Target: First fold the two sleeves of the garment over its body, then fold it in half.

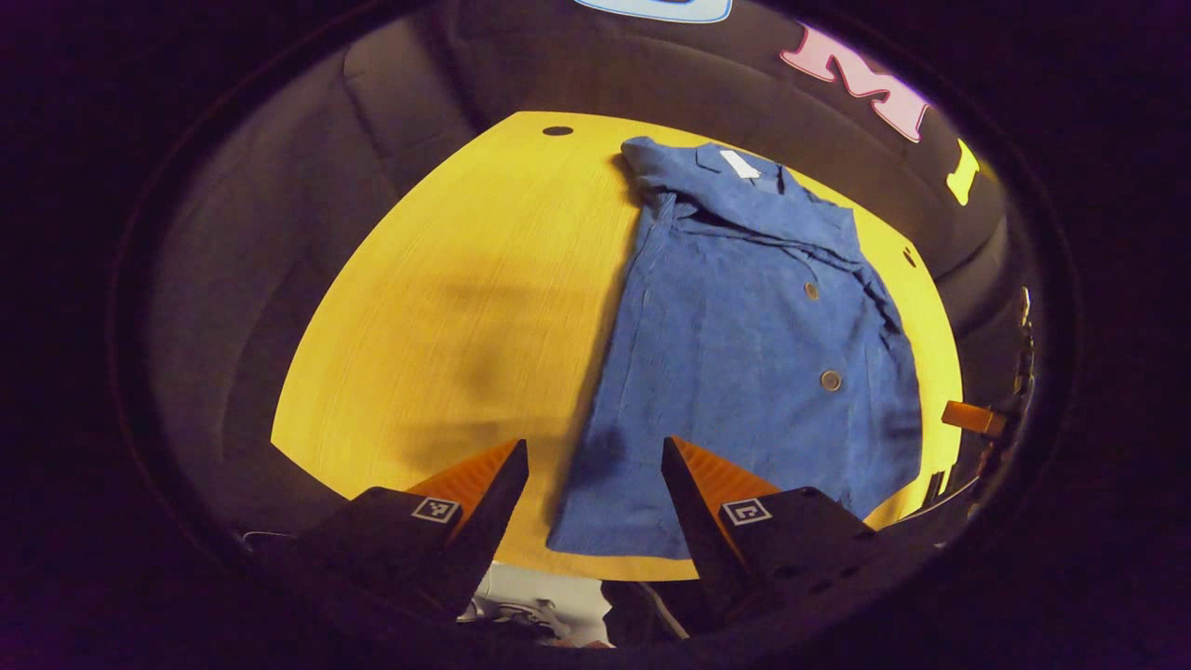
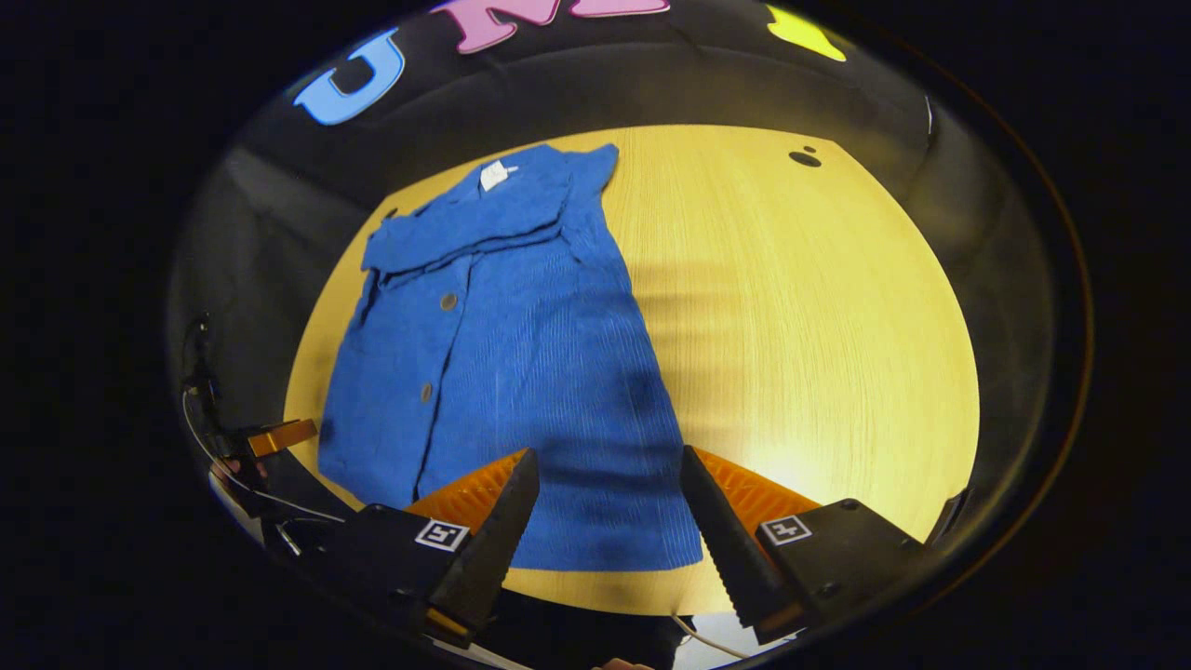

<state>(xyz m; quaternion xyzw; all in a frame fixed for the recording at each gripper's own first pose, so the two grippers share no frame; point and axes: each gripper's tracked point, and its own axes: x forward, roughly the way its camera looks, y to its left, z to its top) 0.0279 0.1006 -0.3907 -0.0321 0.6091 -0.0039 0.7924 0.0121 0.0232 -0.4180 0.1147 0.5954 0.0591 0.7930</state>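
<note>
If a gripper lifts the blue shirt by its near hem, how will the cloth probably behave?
The blue shirt lies flat with soft creases near its collar, so it will probably droop and fold rather than hold its shape. Its ribbed cloth looks thin and likely light. On the smooth wooden table it may slide if dragged.

Garment on table, ahead of both claws.
Garment [image 1: 744, 363] lies flat on table [image 1: 447, 307]; collar far from left claw [image 1: 594, 489], hem nearest.

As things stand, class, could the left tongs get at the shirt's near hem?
Probably yes: the left tongs hang open right above the shirt's near hem on the table, and nothing lies between them.
</note>
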